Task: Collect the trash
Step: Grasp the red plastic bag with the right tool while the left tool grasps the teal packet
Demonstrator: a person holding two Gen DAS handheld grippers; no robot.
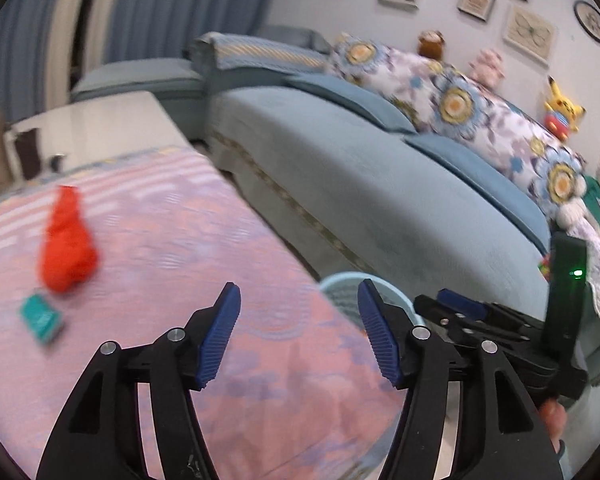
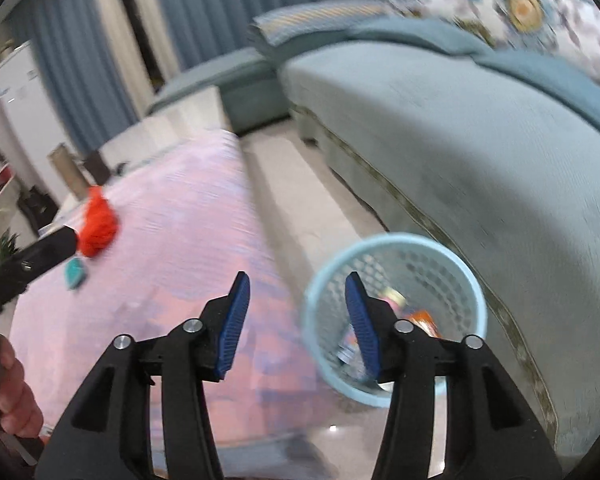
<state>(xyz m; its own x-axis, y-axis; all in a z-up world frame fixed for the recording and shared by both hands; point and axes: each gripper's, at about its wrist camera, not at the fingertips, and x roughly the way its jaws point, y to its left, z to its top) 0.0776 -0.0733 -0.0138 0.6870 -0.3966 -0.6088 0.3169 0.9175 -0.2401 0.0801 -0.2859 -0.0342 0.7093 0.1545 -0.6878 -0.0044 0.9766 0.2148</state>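
On the pink patterned tablecloth (image 1: 188, 240), at ten o'clock, lie a crumpled red bag (image 1: 66, 246) and a small teal packet (image 1: 41, 317). The left gripper (image 1: 298, 334) and right gripper (image 2: 296, 322) both gape, empty. Only the right view looks into the pale blue perforated plastic basket (image 2: 440, 252): blurred orange and pink wrappers. The left view shows just its rim.

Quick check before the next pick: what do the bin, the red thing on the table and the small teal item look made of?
Bin: looks like pale blue moulded plastic, matte; its wall is a perforated lattice.
Red thing: probably thin crumpled plastic or a soft bag; bunched, irregular folds, though blur leaves it open.
Teal item: seems a small flat packet or carton, card or foil; too blurred to say which.
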